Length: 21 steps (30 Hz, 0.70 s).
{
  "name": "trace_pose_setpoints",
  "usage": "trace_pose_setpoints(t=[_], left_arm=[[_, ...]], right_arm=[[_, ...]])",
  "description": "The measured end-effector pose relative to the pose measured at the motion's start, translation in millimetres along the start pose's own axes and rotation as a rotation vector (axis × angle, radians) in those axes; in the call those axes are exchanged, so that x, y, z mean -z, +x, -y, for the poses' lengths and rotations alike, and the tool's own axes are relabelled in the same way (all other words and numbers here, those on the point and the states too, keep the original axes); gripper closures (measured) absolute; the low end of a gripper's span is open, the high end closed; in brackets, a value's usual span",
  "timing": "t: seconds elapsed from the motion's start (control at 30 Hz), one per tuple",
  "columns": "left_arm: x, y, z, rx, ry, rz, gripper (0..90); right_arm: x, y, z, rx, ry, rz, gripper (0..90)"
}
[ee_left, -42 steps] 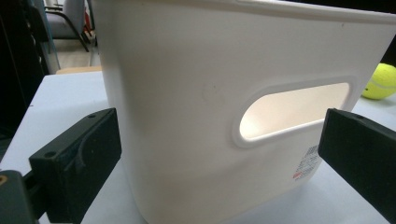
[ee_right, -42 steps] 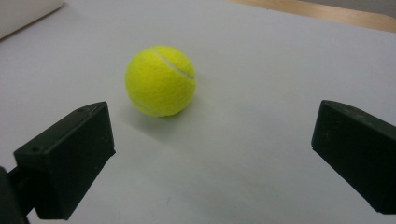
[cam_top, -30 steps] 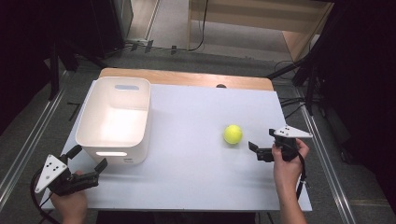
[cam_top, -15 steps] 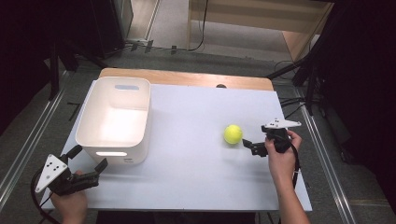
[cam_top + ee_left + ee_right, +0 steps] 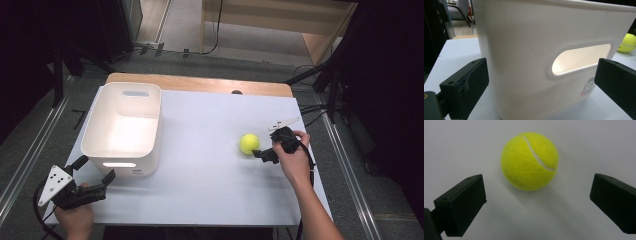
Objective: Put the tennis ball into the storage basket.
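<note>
Right gripper (image 5: 261, 152) now closer to the tennis ball (image 5: 249, 143) than half a second ago, tilted down toward it from the right side of the white table (image 5: 210, 200). Jaws spread wide in the right gripper view, ball (image 5: 530, 161) just ahead of the tips and between their lines, not touching either. Ball in the same spot on the table's right half as before, well apart from the white plastic bin (image 5: 123, 127). Left gripper (image 5: 95, 175) unchanged at the near left corner, held in a hand (image 5: 75, 220), jaws open and pointed at the bin's near wall (image 5: 549, 50), its handle slot between them. Bin unmoved on the left half.
</note>
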State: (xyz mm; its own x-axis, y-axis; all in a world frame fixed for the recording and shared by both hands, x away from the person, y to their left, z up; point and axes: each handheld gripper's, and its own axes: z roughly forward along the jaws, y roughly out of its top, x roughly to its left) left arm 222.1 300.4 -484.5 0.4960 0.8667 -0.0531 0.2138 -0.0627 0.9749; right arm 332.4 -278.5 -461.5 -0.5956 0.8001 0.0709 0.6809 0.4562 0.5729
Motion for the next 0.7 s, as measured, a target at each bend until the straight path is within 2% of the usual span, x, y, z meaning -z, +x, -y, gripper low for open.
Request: trace_pose_setpoints(t=[0.07,0.13,0.37,0.47,0.67,0.7], left_arm=[[0.0,0.2,-0.1,0.000,0.001,0.000,0.0],[0.0,-0.1,0.0,0.000,0.000,0.001,0.0],[0.1,0.1,-0.1,0.000,0.000,0.001,0.0],[0.1,0.1,-0.1,0.000,0.000,0.001,0.0],[0.1,0.2,0.0,0.002,-0.001,0.001,0.0],[0.1,0.2,0.0,0.003,-0.001,0.001,0.0]], right_arm=[[-1.3,1.0,-1.8,-0.003,0.014,0.002,0.0],[-4.6,2.4,-6.6,0.020,0.043,0.001,0.0],[-12.1,4.1,-16.7,0.043,0.090,-0.001,0.0],[-17.3,3.4,-23.7,0.039,0.128,0.001,0.0],[-24.1,5.3,-31.7,0.048,0.151,-0.010,0.0],[-27.6,7.2,-34.4,0.051,0.169,-0.004,0.0]])
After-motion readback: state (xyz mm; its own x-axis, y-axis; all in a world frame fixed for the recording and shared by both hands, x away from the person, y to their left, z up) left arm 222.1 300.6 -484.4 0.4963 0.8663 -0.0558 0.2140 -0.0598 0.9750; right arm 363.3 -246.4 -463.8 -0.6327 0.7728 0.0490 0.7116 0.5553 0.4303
